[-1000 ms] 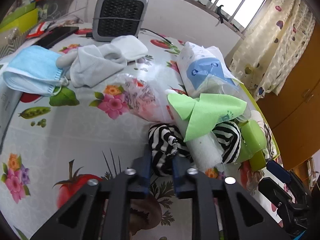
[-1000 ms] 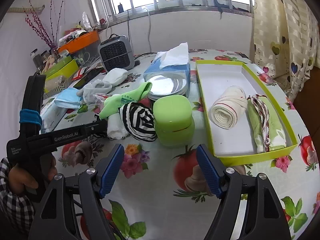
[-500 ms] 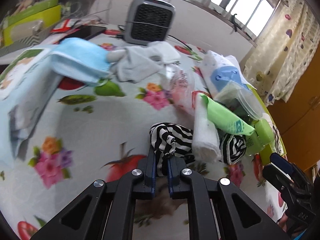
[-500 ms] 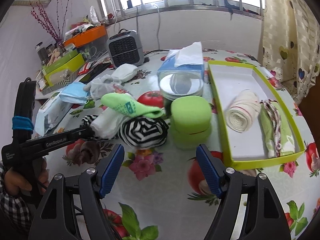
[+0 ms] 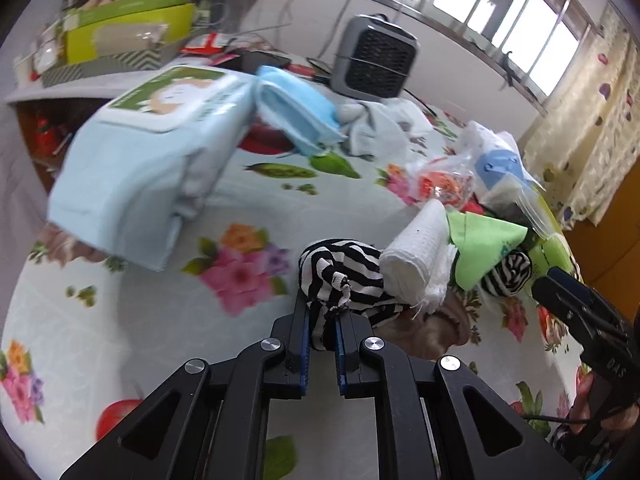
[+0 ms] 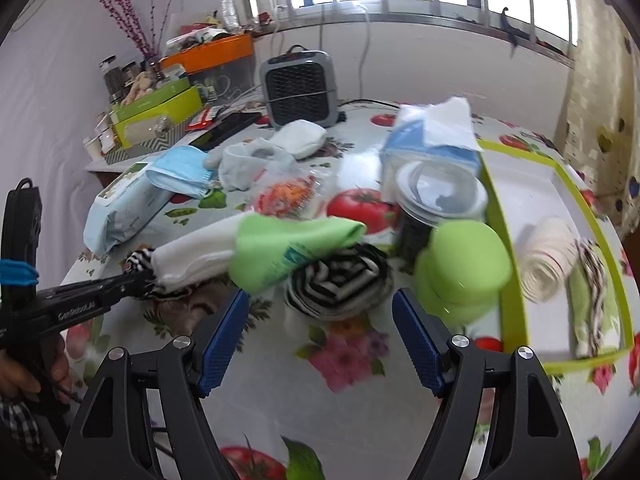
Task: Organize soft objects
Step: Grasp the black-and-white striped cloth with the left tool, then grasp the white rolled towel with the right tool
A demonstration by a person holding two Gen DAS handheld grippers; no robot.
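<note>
One striped cloth (image 5: 344,276) — lengthwise toward tray (image 6: 516,280)

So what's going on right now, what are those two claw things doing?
Left gripper shut on the striped cloth. Right gripper open, empty. White rolled cloth and green cloth lying on the striped one. Green tray not yet reached.
</note>
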